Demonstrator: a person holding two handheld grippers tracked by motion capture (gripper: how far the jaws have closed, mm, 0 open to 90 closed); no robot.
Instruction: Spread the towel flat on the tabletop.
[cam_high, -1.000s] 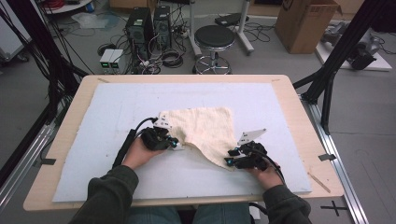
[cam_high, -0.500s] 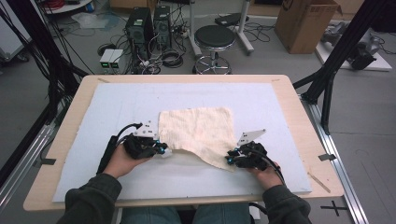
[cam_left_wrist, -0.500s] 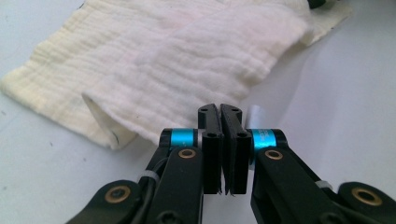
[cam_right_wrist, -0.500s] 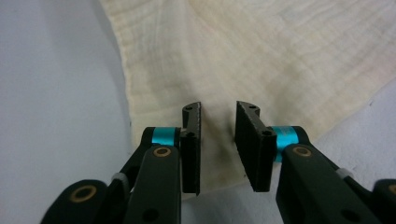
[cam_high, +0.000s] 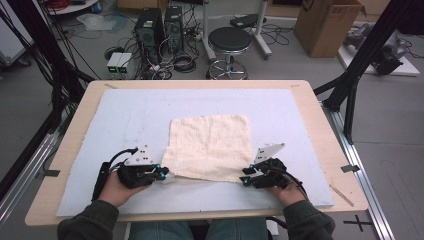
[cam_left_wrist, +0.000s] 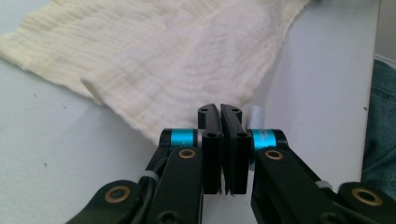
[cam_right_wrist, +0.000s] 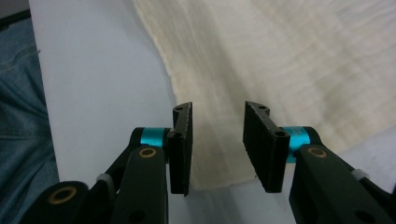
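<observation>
I see the cream cloth (cam_high: 210, 146) lying flat on the blue mat (cam_high: 125, 115), my left gripper (cam_high: 162, 174) at its near left corner, my right gripper (cam_high: 246, 176) at its near right corner.

Crinkled matt cream cloth (cam_high: 210, 145), woven
</observation>
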